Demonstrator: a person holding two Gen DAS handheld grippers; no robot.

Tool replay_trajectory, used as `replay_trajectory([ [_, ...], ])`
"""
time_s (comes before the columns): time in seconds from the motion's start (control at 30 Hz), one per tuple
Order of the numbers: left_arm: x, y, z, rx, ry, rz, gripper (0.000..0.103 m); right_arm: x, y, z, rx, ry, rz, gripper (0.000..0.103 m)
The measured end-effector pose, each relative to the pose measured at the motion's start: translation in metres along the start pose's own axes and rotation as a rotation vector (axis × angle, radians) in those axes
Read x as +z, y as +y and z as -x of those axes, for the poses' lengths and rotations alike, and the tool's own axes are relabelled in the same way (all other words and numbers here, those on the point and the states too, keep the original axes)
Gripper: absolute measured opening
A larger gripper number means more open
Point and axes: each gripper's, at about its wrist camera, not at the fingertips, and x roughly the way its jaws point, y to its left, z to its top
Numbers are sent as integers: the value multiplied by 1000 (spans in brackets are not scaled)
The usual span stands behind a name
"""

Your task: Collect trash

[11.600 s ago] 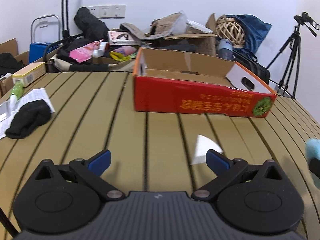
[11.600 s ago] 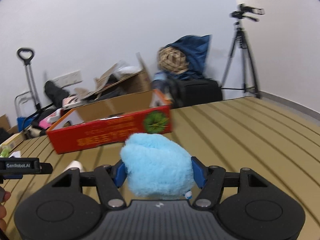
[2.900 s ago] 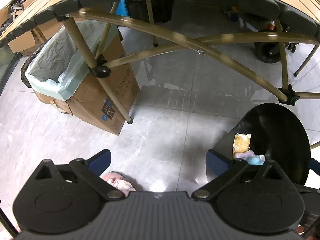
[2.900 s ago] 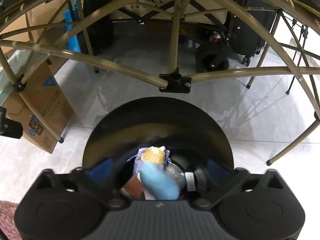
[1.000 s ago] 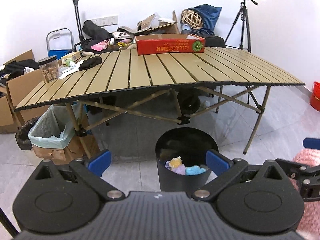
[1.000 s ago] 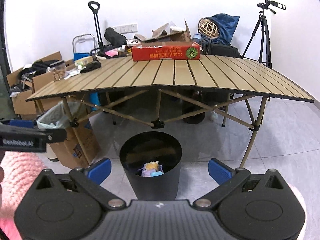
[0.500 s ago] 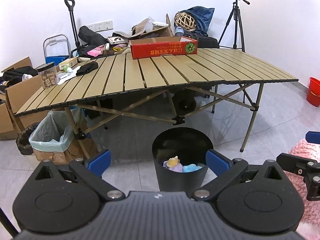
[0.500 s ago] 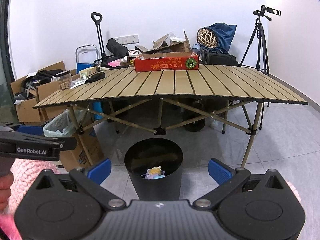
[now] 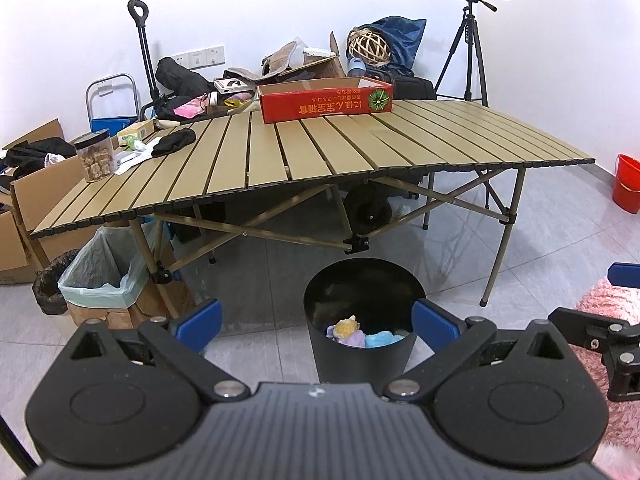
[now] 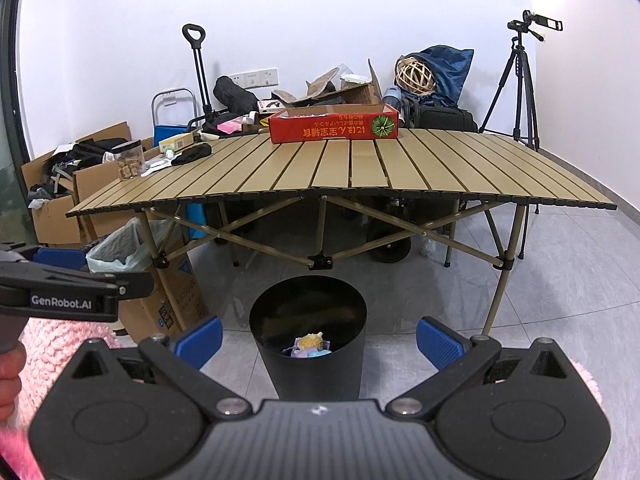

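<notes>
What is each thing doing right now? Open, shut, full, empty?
Left tongs: open, holding nothing.
Right tongs: open, holding nothing.
Black trash bin: upright, no lid, soft toys at the bottom.
Red cardboard box: open on top, on the table.
Clear jar: lid on, upright.

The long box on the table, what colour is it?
Red box with orange lettering and a green emblem; clearest in the right wrist view.
</notes>
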Motion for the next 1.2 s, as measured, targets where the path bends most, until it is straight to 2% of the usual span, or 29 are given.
replay_trajectory([
  [1.2,1,-4,-1,-1,6,-5,103,-8,4,-5,-2,16,-4,103],
])
